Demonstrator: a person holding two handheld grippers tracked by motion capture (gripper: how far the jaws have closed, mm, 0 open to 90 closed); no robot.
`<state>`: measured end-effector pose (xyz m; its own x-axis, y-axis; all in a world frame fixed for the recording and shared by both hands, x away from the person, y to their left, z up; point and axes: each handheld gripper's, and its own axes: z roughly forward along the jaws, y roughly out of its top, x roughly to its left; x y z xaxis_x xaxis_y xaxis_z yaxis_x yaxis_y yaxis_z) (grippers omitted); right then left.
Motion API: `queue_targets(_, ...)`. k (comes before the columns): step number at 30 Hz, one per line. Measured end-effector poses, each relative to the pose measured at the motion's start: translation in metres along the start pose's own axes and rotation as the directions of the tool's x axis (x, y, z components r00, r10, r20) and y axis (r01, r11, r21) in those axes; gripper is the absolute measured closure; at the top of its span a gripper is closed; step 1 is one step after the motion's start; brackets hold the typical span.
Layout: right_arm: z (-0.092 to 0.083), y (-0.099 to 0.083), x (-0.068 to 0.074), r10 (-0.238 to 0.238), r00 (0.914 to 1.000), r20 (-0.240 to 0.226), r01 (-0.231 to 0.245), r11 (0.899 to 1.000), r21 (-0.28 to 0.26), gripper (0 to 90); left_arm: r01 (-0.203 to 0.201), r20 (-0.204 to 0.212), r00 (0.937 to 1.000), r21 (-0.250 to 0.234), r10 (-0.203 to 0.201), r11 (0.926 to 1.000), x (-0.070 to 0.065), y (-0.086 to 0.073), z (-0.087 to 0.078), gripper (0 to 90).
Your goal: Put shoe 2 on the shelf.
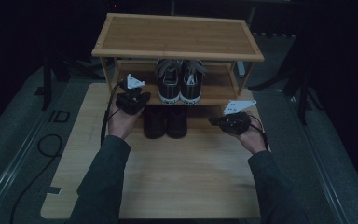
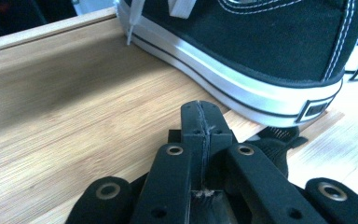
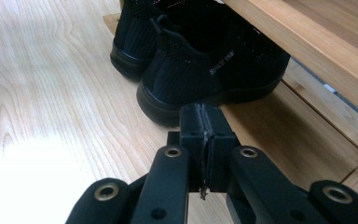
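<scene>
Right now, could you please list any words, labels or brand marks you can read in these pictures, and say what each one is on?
"ID": on the grey floor left of the table.
White lettering on the side of the nearer black knit shoe: too blurred to read.
Heel patches on the black-and-white sneakers: too small to read.
Black-framed heel patch on the sneaker: no legible text.

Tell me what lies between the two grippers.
The all-black shoes on the rack's bottom shelf, between the left gripper and right gripper, in the high view.

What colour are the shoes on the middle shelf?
The sneakers are black with white soles and laces, clearest in the left gripper view.
</scene>
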<state>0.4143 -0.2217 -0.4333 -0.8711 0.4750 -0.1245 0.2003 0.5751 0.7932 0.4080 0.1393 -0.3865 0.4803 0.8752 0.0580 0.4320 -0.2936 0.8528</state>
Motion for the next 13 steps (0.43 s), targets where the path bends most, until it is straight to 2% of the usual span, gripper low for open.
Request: queue_targets(13,0.001,-0.001,-0.001,0.002,1.0,0.004,-0.002,1.0,0.01,88.5,-0.028,-0.02,0.9994,-0.004,0.028,0.9996,0.006,-0.003,-0.013,89.1)
